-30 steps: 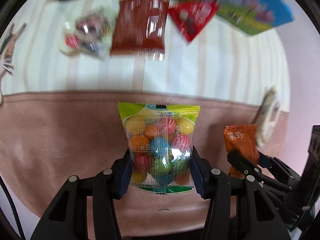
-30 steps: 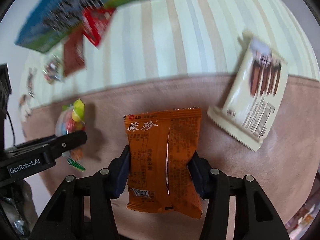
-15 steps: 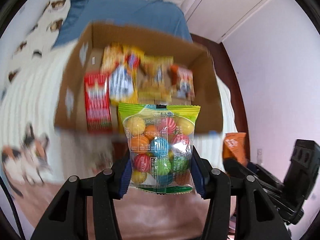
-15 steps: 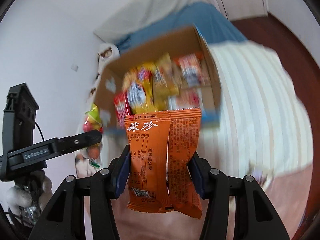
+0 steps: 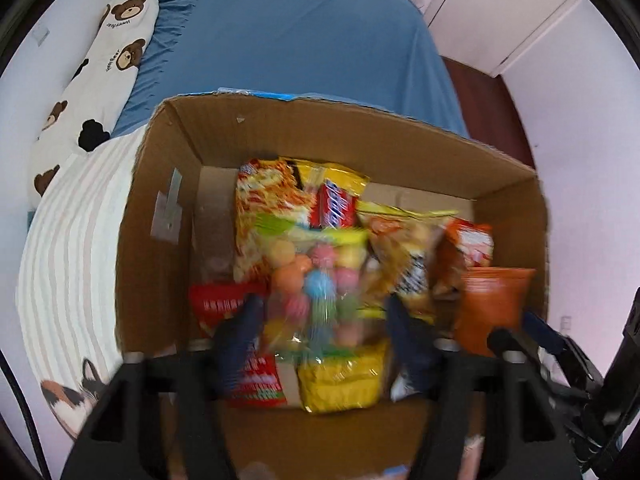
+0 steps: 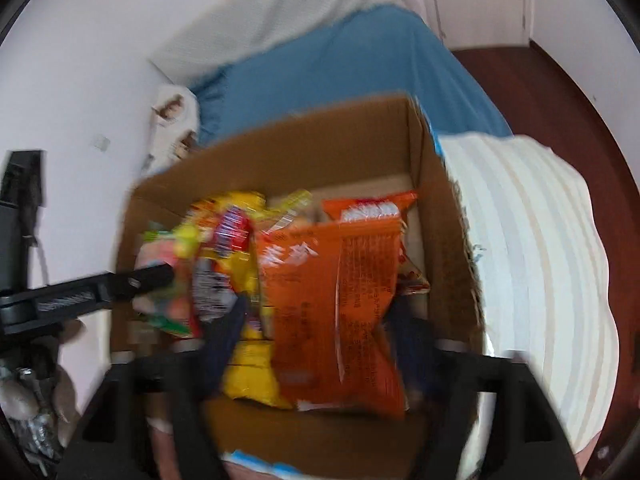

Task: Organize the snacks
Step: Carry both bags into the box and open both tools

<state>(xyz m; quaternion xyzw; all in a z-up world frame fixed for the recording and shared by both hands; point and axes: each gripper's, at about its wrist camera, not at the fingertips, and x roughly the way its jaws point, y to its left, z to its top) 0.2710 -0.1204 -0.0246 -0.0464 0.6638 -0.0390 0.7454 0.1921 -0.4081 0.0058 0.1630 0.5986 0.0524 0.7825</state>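
Left gripper is pinching a clear bag of coloured candy balls; right gripper is pinching an orange snack packet. Both are hanging over the open cardboard box, which is holding assorted snack packs on the striped blanket.

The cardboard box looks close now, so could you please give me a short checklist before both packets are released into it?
1. Left gripper holds the candy ball bag: ok.
2. Right gripper holds the orange packet: ok.
3. Both packets over the open cardboard box: ok.
4. Free floor in the box beneath them: not ok, snacks already piled there.
5. Height above the pile: cannot tell, frames blurred.
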